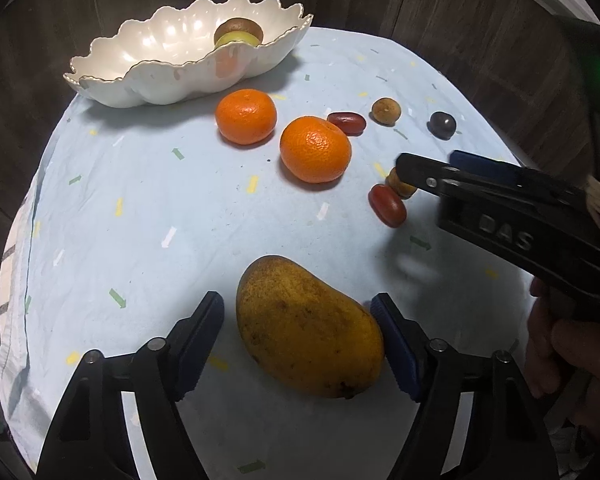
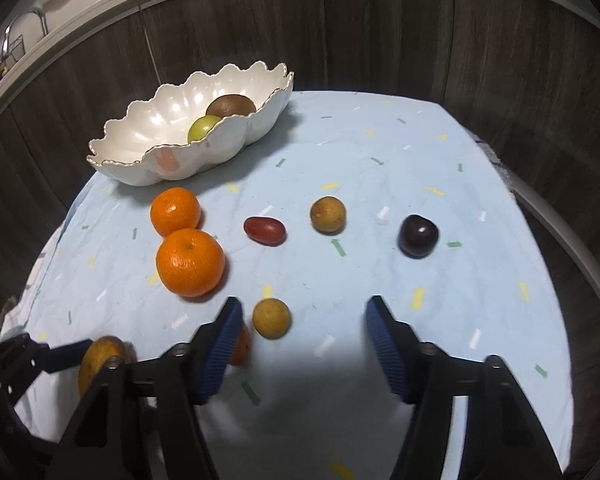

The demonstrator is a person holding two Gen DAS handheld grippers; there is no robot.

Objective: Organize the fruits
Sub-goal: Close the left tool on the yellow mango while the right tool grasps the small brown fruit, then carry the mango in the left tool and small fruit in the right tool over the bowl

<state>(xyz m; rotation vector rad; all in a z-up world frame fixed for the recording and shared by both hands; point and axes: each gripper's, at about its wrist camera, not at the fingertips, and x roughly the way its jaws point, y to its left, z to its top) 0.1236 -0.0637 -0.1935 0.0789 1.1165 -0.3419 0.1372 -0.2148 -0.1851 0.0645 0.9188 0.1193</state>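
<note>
So we've got two fruits in bowl (image 2: 148,168); rest on table (image 2: 380,184). Left claw (image 1: 298,338) half-wide round mango (image 1: 308,328), right pad touching, no grip yet; right claw (image 2: 304,338) half-wide, holding nothing.

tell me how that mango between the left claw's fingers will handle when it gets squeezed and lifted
The mango is probably heavy for the left claw: it nearly fills the gap between the fingers. Its rounded, tapering sides may let it pivot or slip. It lies flat on the cloth, so it seems unlikely to roll.
</note>
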